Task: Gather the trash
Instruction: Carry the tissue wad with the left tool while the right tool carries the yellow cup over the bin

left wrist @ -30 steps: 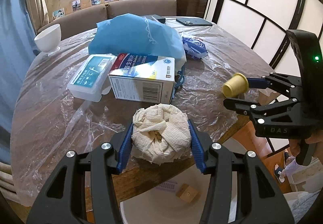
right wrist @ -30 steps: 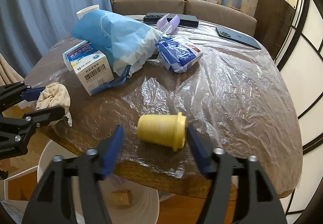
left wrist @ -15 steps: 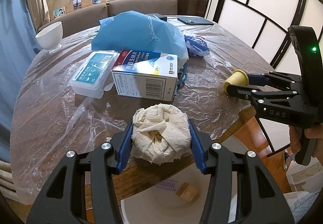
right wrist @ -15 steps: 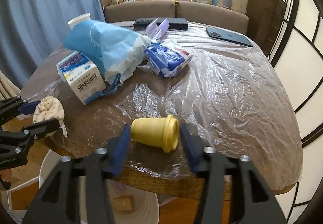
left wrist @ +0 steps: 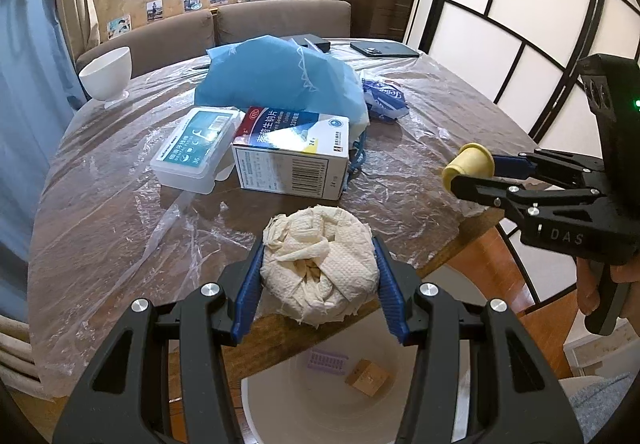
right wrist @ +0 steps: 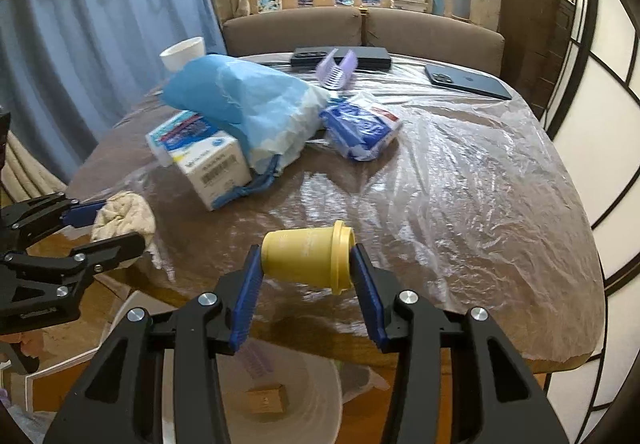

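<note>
My left gripper (left wrist: 318,292) is shut on a crumpled wad of beige paper towel (left wrist: 320,276) and holds it over the table's near edge, above a white trash bin (left wrist: 304,408). My right gripper (right wrist: 307,270) is shut on a small yellow cup (right wrist: 308,258) lying sideways, at the table's front edge above the same bin (right wrist: 280,396). The cup (left wrist: 468,164) and right gripper (left wrist: 476,174) show at the right of the left wrist view. The wad (right wrist: 124,216) and left gripper (right wrist: 108,224) show at the left of the right wrist view. The bin holds a small brown box (left wrist: 366,378) and a purple piece (left wrist: 328,360).
The plastic-covered table (right wrist: 460,180) carries a medicine box (left wrist: 292,160), a clear plastic case (left wrist: 196,152), a blue bag (left wrist: 276,80), a blue tissue pack (right wrist: 360,128), a white bowl (left wrist: 106,78), a purple comb (right wrist: 336,74), a phone (right wrist: 468,82).
My right gripper has closed onto the yellow cup and lifted it off the table toward the near edge. My left gripper still holds the paper wad, slightly higher.
</note>
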